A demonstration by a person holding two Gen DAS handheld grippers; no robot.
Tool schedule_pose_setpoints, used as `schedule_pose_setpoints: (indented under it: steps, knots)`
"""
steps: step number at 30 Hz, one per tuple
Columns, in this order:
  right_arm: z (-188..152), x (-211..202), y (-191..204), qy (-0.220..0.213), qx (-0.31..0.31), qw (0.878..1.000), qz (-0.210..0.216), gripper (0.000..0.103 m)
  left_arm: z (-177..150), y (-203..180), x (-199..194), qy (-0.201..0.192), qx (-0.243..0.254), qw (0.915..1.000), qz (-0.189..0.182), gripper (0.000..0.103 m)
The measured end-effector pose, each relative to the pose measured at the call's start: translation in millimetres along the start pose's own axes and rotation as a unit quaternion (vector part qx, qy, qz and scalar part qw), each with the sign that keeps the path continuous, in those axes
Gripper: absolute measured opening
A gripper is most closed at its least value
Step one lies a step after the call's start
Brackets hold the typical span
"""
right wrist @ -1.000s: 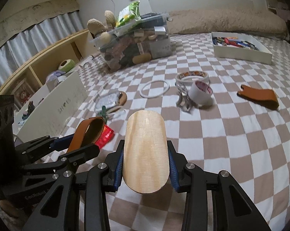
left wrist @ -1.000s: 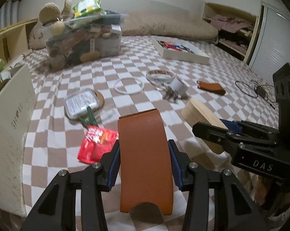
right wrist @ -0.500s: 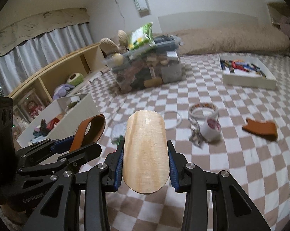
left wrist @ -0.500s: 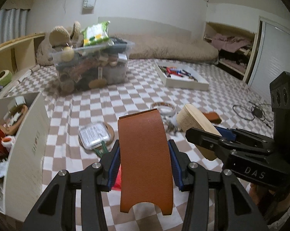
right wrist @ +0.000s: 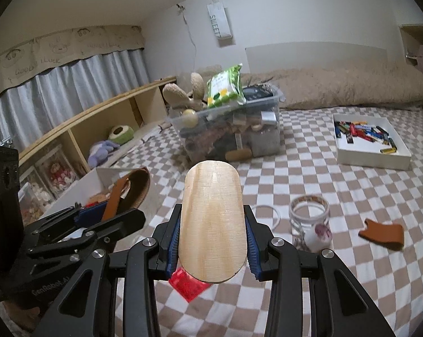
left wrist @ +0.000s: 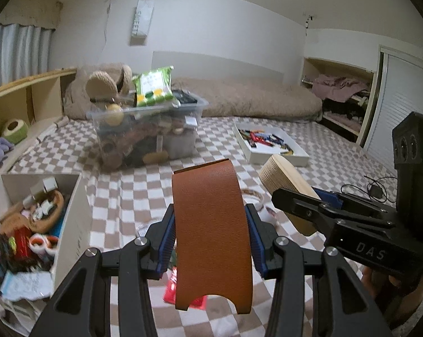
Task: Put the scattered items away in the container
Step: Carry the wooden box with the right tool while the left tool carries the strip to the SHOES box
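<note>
Right now the left gripper [left wrist: 211, 245] is clamped on a curved strip of orange-brown leather [left wrist: 211, 230], and the right gripper [right wrist: 212, 243] pinches a flat, round-ended piece of pale wood [right wrist: 212, 219] by its edges. Both are carried high above the checked bedspread [right wrist: 337, 266]. The white open box [left wrist: 79, 224], already half full of odds and ends, sits low to the left of the left gripper.

My worry is the leather: it is bowed between the pads and could spring free on the way over. The two grippers also ride close together, so one load might knock the other, or clip the box wall at the drop.

Compared with a second ago, both have risen; the box's inside has come into view, and the red foil packet [right wrist: 189, 283] now lies almost hidden beneath them.
</note>
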State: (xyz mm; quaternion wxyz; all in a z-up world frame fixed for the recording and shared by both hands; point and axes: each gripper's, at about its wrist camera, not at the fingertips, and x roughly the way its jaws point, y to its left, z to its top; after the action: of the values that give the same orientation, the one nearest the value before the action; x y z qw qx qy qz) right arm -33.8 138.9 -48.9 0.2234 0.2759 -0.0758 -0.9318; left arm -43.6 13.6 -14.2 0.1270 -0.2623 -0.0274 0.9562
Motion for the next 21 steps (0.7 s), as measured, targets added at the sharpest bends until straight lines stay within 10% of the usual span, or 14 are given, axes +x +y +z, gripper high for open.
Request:
schedule_pose_setpoints:
  steps: [21]
  knots:
    - [33.4, 31.5, 42.1, -0.006, -0.019, 0.999, 0.038, 0.040, 22.3, 65.8, -24.2, -0.040, -0.010, 0.9976, 0.055, 0.046]
